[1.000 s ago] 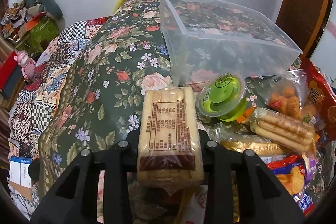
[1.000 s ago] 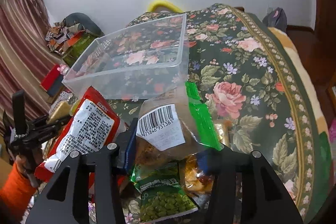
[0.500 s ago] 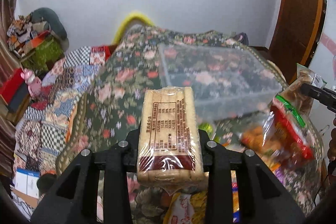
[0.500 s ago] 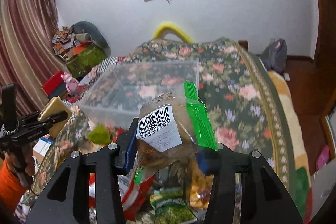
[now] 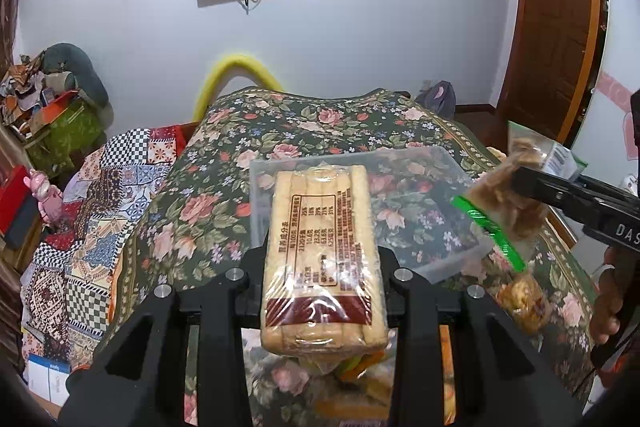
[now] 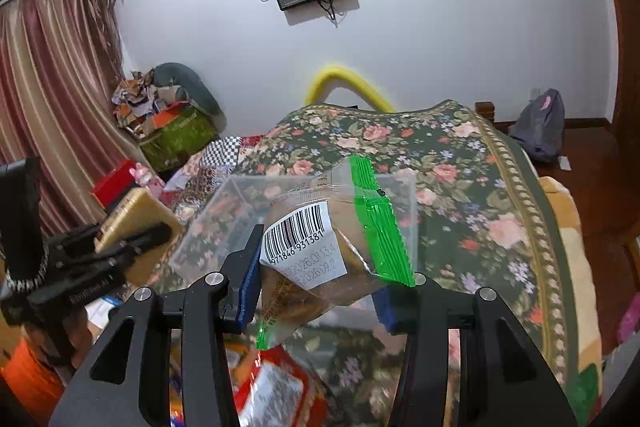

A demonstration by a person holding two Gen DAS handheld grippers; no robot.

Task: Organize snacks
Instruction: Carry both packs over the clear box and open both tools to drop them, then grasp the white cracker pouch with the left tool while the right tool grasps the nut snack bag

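My left gripper is shut on a clear-wrapped pack of pale wafer biscuits, held up in the air above the near side of the clear plastic bin. My right gripper is shut on a clear snack bag with green edges and a barcode label, raised in front of the same bin. In the left wrist view the green-edged bag and the right gripper hang at the right. In the right wrist view the left gripper carries the biscuit pack at the left.
The bin rests on a floral bedspread. Several loose snack bags lie under the grippers. A patchwork quilt lies left of the bed. A wooden door and a backpack are at the right. A hand holds the right tool.
Both grippers have risen from the snack pile with their packs held, and the views tilted up, so the bin now sits lower in frame and the wall screens show.
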